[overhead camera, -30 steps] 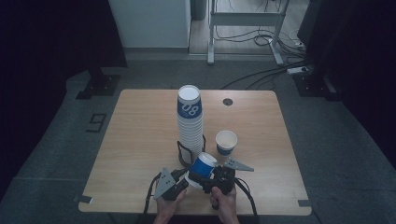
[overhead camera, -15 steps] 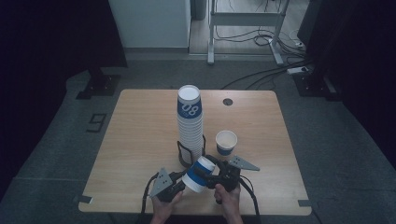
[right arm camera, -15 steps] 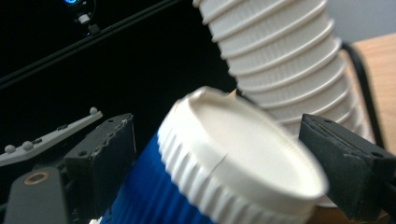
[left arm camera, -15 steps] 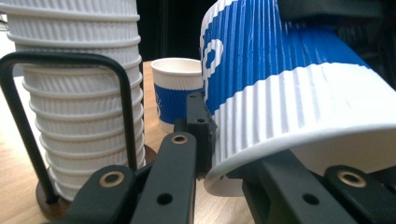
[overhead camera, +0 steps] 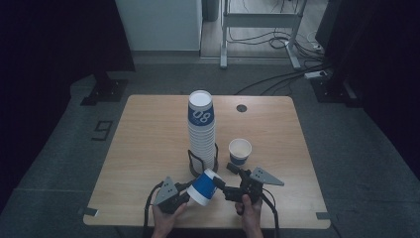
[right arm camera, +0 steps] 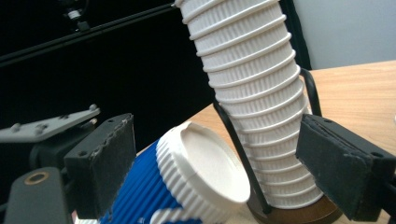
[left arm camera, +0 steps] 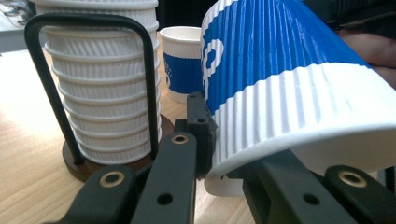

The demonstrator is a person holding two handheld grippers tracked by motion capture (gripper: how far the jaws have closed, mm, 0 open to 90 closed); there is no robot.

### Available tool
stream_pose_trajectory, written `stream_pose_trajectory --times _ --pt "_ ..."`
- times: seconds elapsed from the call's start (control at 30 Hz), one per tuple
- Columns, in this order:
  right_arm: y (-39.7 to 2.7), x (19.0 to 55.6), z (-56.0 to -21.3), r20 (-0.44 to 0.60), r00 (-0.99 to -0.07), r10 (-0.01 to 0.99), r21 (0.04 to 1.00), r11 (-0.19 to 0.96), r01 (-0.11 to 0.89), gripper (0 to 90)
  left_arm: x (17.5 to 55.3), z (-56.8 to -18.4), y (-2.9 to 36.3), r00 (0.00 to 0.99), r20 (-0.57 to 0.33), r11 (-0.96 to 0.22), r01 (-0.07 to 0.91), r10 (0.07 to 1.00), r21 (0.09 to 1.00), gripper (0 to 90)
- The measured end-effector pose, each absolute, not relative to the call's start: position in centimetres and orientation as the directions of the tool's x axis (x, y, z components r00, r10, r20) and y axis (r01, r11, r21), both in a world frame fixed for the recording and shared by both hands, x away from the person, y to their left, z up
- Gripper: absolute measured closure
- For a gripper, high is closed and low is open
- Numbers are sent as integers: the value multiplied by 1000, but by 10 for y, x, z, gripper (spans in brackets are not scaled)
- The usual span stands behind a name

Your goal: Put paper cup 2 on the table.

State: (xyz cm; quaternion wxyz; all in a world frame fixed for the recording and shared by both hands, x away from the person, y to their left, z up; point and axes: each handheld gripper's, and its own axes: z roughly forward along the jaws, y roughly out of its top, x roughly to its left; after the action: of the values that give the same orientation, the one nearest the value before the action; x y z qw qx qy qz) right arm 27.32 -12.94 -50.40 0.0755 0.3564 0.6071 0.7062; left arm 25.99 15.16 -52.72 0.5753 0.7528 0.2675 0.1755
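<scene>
Near front edge of the counter (overhead camera: 148, 148), both grippers worked on one blue-and-white ribbed paper cup (overhead camera: 204, 186). The left gripper (overhead camera: 179, 197) had its jaws clenched on the cup's rim, one jaw inside the mouth and one outside, the wall pinched and slightly flattened there in the left gripper view; the cup was held off the counter, tilted on its side, base pointing toward the right gripper (overhead camera: 232, 184). The right gripper's jaws stood released, wide apart, with the cup's white base (right arm camera: 205, 161) lying between and just ahead of them, touching neither as far as could be told. Behind the cup stood the tall stack of nested cups (overhead camera: 201, 131) in its black wire holder (overhead camera: 194, 163), leaning a little in the right gripper view. One single cup (overhead camera: 239, 151) stood upright and alone on the counter to the right of the stack, near it but apart. Judgement on progress: the work looked like taking cups from the stack and setting them out; one cup seemed already placed, a second was in hand and not yet set down, and most of the stack remained. What was left for this cup was probably a handover or a two-sided turn upright, then placement beside the first. Whether the held piece was one cup or two stuck together could not be told.
</scene>
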Motion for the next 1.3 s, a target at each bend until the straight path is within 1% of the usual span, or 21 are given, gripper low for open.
stream_pose_trajectory --times 0.03,0.13,0.27,0.53,0.57,0.7,0.93,0.97,1.17,1.3 --pt "-130 273 -505 401 -744 535 916 -241 320 115 260 -526 153 795 -44 -199 204 605 959 842" --pt "-131 271 -507 376 -736 563 926 -221 305 123 262 -524 157 798 -37 -218 209 602 953 842" --pt "-131 270 -511 320 -748 582 946 -155 285 130 263 -521 161 795 -35 -233 219 606 947 842" --pt "-129 264 -515 163 -747 644 979 -15 201 129 266 -517 171 798 -51 -248 247 601 937 842" --pt "-130 264 -516 157 -756 635 980 -2 201 129 267 -516 171 799 -50 -256 250 599 934 842" --pt "-125 264 -521 92 -755 649 978 83 191 129 269 -510 169 809 -55 -283 267 585 921 842" --pt "-115 262 -527 -42 -754 655 964 225 142 126 273 -495 160 816 -11 -365 270 578 891 841" --pt "-114 262 -527 -48 -757 651 962 235 141 125 274 -494 159 816 -7 -375 273 579 886 841" --pt "-110 260 -532 -145 -735 663 944 315 98 124 277 -491 157 821 -28 -399 307 570 864 841" --pt "-106 260 -535 -200 -735 648 926 370 74 125 281 -487 154 823 -41 -420 332 567 845 841"
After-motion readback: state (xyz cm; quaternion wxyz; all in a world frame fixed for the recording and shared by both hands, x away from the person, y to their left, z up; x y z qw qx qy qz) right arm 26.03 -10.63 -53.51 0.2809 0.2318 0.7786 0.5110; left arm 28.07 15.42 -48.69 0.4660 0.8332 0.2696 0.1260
